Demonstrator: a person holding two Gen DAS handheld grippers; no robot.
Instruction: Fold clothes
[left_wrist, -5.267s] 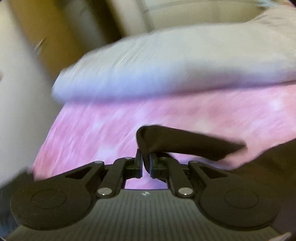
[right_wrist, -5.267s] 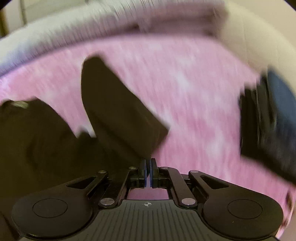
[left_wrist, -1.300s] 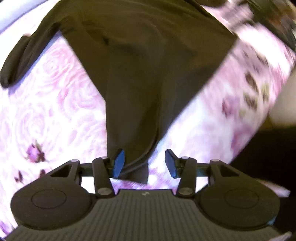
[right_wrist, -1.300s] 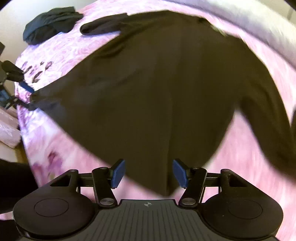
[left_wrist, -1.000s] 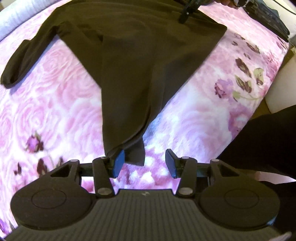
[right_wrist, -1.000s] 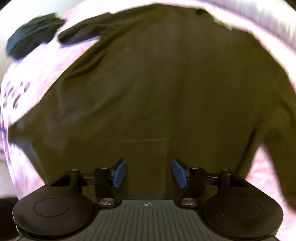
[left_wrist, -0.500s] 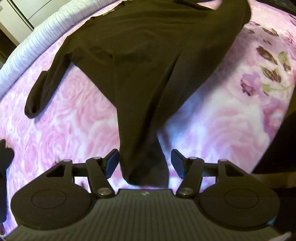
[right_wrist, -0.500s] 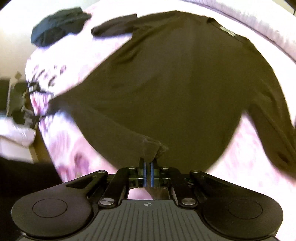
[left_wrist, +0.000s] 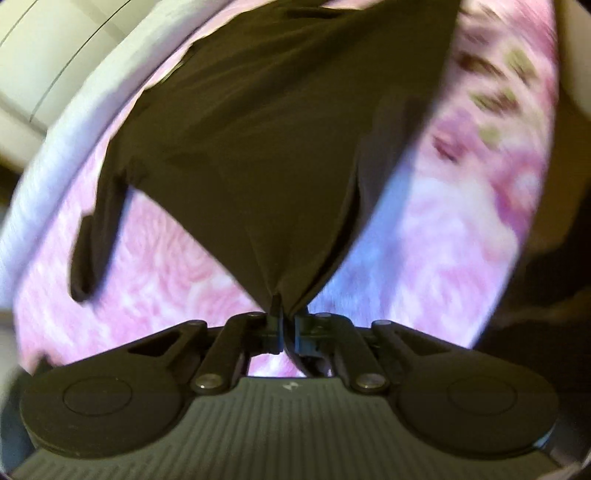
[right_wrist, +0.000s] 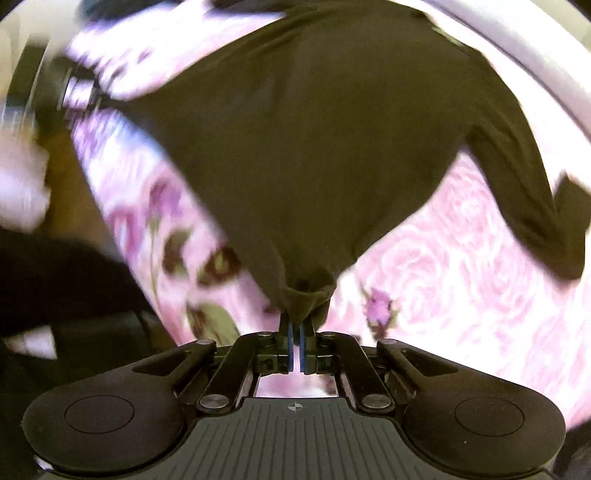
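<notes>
We had the dark brown long-sleeved cotton shirt (left_wrist: 280, 140) spread on the pink rose-patterned bedspread (left_wrist: 155, 280). Our left gripper (left_wrist: 286, 325) had just closed and pinched one near hem corner; the right gripper (right_wrist: 295, 345) was pressed together on the other — both lifted, we judged, so the bottom edge could fold toward the far collar, sleeves trailing at the sides.

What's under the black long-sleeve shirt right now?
The pink rose-print bedspread shows all around the black long-sleeve shirt, whose hem is pinched by the left gripper and right gripper. Whatever lies beneath the shirt's body is covered.
</notes>
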